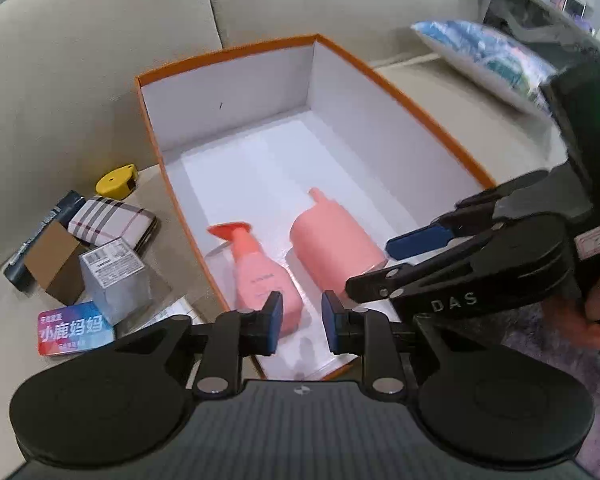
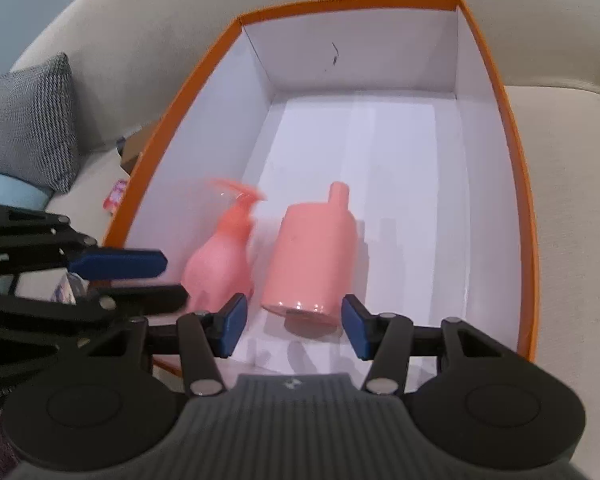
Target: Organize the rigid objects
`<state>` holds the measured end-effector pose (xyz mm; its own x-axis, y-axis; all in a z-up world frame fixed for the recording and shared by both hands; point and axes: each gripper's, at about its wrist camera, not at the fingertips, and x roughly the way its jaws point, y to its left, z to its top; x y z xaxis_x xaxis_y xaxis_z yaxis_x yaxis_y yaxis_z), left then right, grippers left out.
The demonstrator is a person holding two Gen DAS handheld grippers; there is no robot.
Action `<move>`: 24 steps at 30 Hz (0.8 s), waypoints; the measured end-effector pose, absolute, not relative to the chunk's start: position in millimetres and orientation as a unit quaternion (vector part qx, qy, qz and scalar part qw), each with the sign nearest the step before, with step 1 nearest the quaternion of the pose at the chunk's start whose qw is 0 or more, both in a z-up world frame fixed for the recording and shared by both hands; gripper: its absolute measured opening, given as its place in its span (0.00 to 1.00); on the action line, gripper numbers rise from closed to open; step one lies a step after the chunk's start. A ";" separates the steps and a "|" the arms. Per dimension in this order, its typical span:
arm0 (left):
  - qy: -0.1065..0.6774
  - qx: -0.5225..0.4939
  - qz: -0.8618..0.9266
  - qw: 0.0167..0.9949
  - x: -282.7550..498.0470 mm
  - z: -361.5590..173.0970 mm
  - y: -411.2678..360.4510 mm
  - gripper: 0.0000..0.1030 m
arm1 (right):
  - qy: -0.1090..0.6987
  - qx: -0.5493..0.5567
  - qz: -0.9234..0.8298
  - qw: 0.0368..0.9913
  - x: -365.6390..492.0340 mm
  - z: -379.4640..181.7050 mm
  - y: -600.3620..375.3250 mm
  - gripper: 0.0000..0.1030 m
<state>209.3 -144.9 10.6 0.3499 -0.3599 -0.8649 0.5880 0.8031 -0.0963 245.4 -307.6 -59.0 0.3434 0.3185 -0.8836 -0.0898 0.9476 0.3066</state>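
Left wrist view: the left gripper (image 1: 298, 322) stands narrowly parted and empty above the pump bottle (image 1: 260, 276) lying in the orange box (image 1: 228, 50), beside the pink cylinder bottle (image 1: 334, 248). Right wrist view: the right gripper (image 2: 294, 328) stands half parted, holding nothing, over the cylinder bottle's base.

One orange box (image 1: 400, 92) holds two pink bottles: one pump bottle (image 1: 260, 276) and one wide flask (image 1: 332, 244). Beside it lie one yellow tape measure (image 1: 116, 180), one plaid wallet (image 1: 108, 220), one grey carton (image 1: 116, 272) and one colourful tin (image 1: 74, 328).
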 end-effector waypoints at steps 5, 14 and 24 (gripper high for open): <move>0.481 0.125 -0.292 0.817 228.5 23.0 -149.9 0.28 | 0.555 0.114 0.118 0.815 256.9 -52.7 -313.5 0.53; 0.457 0.054 -0.254 0.851 252.9 42.3 -128.5 0.28 | 0.589 0.113 0.103 0.793 285.7 -69.5 -310.3 0.58; 0.505 -0.002 -0.195 0.841 256.9 29.5 -96.2 0.28 | 0.610 0.147 0.109 0.771 295.8 -90.6 -290.2 0.54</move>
<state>256.9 -96.2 29.5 0.4146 -0.3296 -0.8482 0.3257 0.9241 -0.1999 295.8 -290.2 -90.6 0.2315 0.3471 -0.9088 0.0117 0.9331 0.3594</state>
